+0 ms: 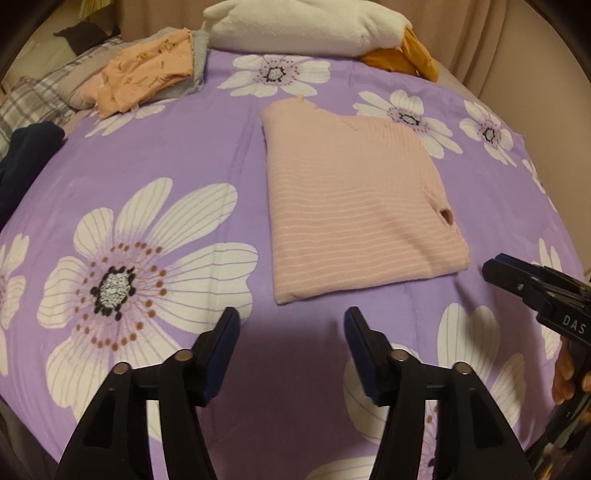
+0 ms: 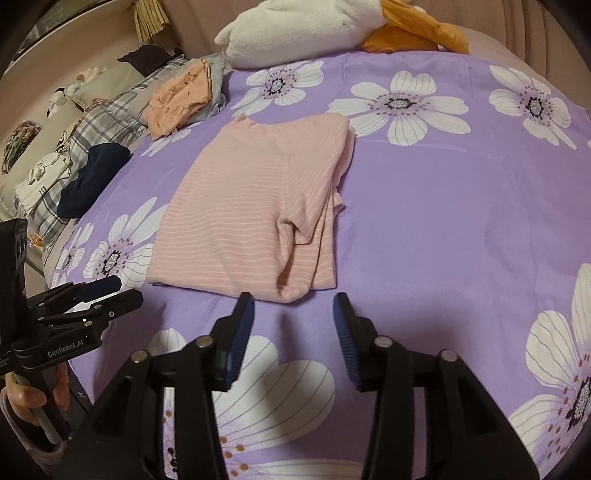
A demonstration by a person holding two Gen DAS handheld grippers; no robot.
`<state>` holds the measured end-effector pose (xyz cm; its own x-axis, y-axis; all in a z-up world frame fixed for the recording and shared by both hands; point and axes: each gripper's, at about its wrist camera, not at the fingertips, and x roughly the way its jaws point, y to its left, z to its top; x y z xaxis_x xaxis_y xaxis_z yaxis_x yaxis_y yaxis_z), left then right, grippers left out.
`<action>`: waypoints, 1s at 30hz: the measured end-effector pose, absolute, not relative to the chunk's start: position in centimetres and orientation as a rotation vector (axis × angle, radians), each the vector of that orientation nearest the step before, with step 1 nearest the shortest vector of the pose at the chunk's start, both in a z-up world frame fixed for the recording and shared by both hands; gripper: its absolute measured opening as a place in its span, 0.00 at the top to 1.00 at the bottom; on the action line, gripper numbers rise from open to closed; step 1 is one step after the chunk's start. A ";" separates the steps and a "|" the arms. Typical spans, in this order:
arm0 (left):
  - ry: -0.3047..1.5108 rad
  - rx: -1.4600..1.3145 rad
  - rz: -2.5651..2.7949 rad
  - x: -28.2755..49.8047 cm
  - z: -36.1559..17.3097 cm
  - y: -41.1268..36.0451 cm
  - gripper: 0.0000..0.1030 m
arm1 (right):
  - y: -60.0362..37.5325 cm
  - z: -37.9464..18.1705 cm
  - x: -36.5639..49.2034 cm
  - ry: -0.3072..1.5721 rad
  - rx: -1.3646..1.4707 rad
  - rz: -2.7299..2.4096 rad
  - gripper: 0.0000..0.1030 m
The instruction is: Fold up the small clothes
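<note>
A pink top with thin white stripes (image 1: 354, 206) lies folded lengthwise on the purple flowered bedspread (image 1: 177, 155); it also shows in the right wrist view (image 2: 255, 206), with a sleeve folded over its right side. My left gripper (image 1: 291, 317) is open and empty, just short of the top's near edge. My right gripper (image 2: 293, 302) is open and empty, just short of the top's near right corner. The right gripper's tip shows at the right edge of the left wrist view (image 1: 498, 269). The left gripper shows at the left of the right wrist view (image 2: 114, 291).
An orange and grey pile of clothes (image 1: 147, 74) lies at the far left. A dark navy garment (image 2: 92, 177) and plaid bedding (image 2: 99, 125) lie left of the spread. A white plush with orange parts (image 1: 306, 26) lies at the far edge.
</note>
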<state>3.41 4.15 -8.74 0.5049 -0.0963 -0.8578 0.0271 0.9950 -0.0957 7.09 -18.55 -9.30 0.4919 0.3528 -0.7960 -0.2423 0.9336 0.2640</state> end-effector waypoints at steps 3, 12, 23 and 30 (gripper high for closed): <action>1.018 -0.077 -0.068 2.9 -8.0 4.2 0.32 | -18.6 -8.5 6.7 0.977 0.112 0.347 0.39; 0.978 -0.084 -0.055 2.1 -6.2 4.2 0.25 | -18.8 -6.3 5.4 0.928 0.095 0.326 0.24; 0.932 -0.051 -0.045 1.1 -4.3 3.3 0.13 | -18.9 -3.8 4.1 0.870 0.105 0.324 0.00; 0.914 -0.067 -0.018 0.5 -3.3 3.3 0.06 | -18.6 -3.0 3.3 0.845 0.074 0.304 0.00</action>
